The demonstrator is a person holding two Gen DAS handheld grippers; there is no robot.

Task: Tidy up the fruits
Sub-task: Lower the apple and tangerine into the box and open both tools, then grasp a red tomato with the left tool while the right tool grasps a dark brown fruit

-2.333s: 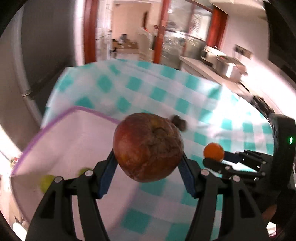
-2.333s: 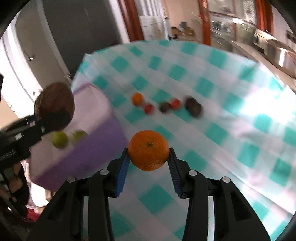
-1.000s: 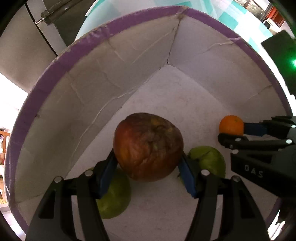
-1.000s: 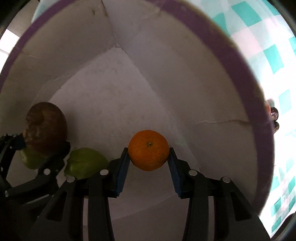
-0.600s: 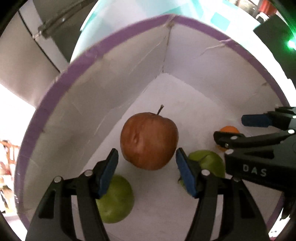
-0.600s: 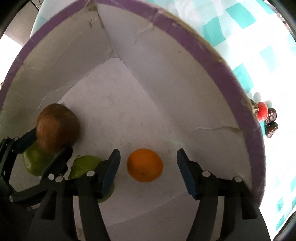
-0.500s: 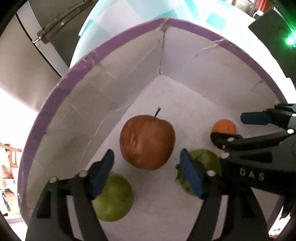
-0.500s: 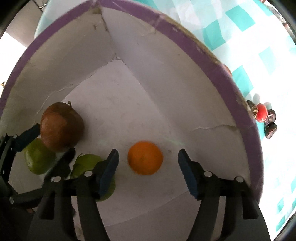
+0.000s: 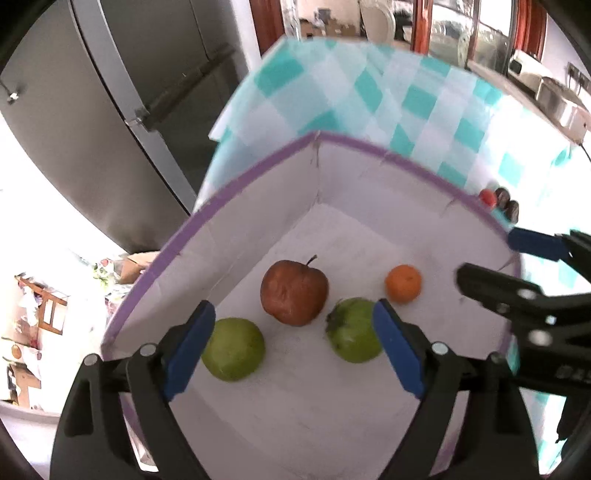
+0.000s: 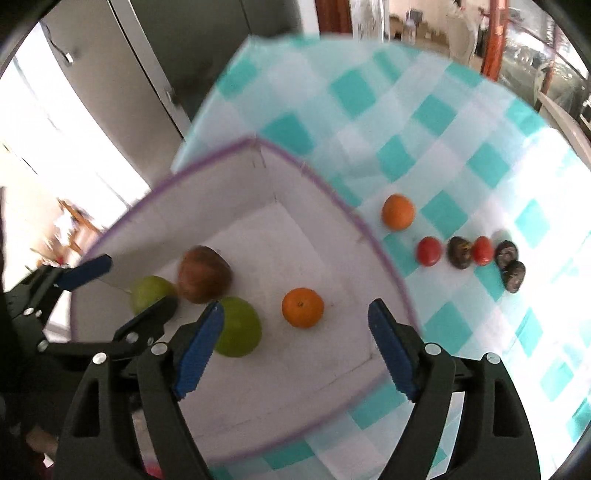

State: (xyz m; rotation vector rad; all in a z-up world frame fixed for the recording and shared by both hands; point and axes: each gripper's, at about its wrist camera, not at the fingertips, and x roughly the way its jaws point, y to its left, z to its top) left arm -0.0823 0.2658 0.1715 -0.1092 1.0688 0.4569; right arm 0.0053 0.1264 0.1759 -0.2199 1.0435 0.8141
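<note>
Grey double-door fridge (image 9: 122, 92) fills upper left of left wrist view, long bar handles at its seam. Table under teal-and-white checked cloth (image 10: 424, 122), centre to right. Red-brown door frames (image 9: 421, 26) along top edge, glass panels beside them, a lit room beyond. Steel appliance on a counter (image 9: 561, 99), upper right. Hard white daylight at left edge; wooden chair (image 9: 46, 310) there, overexposed.

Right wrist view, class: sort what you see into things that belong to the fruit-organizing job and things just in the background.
Part of the job:
- white box with purple rim
- red apple, two green fruits, orange in the box
- orange on the cloth
- small red and dark fruits

Just background:
- checked tablecloth
- grey refrigerator
</note>
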